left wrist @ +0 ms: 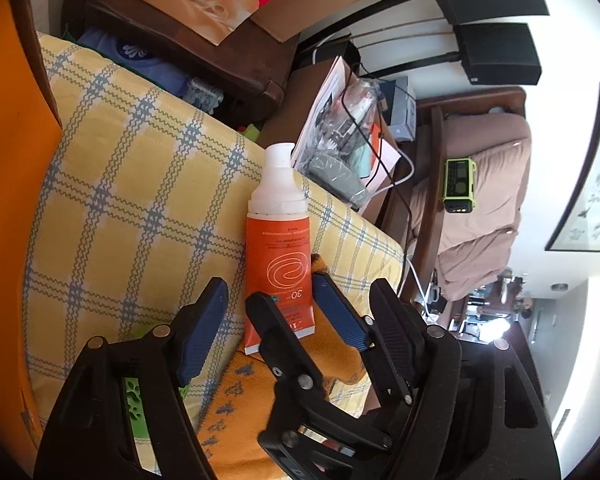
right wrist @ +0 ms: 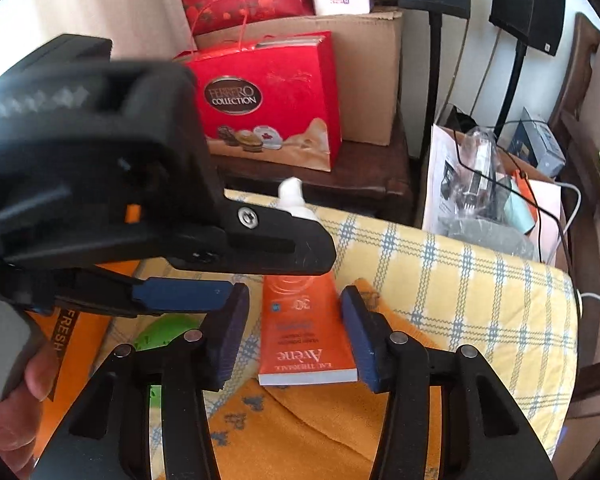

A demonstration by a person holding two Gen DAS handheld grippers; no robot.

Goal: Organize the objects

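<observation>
Sunscreen tube [left wrist: 278, 256] lies flat on my yellow checked cushion [left wrist: 112, 184], its crimped end over an orange cloth [left wrist: 256, 400] and its white cap [left wrist: 278, 184] pointing to 12 o'clock in the left view.

My left gripper [left wrist: 266, 300] is spread wide, one blue pad at 9 o'clock of the tube and the other at 3 o'clock; I see a gap on the 9 o'clock side and cannot tell whether the 3 o'clock pad touches.

My right gripper [right wrist: 296, 338] is also wide, with the tube [right wrist: 300, 332] between its pads [right wrist: 360, 340], neither pressing it. The left gripper's black body crosses from 9 o'clock over the tube's upper half in the right view, hiding most of it except the cap tip [right wrist: 292, 192].

At 12 o'clock stands a red Ferrero bag [right wrist: 276, 108] on a dark wooden table [right wrist: 364, 176]. Papers and cables [right wrist: 484, 184] sit at 2 o'clock.
</observation>
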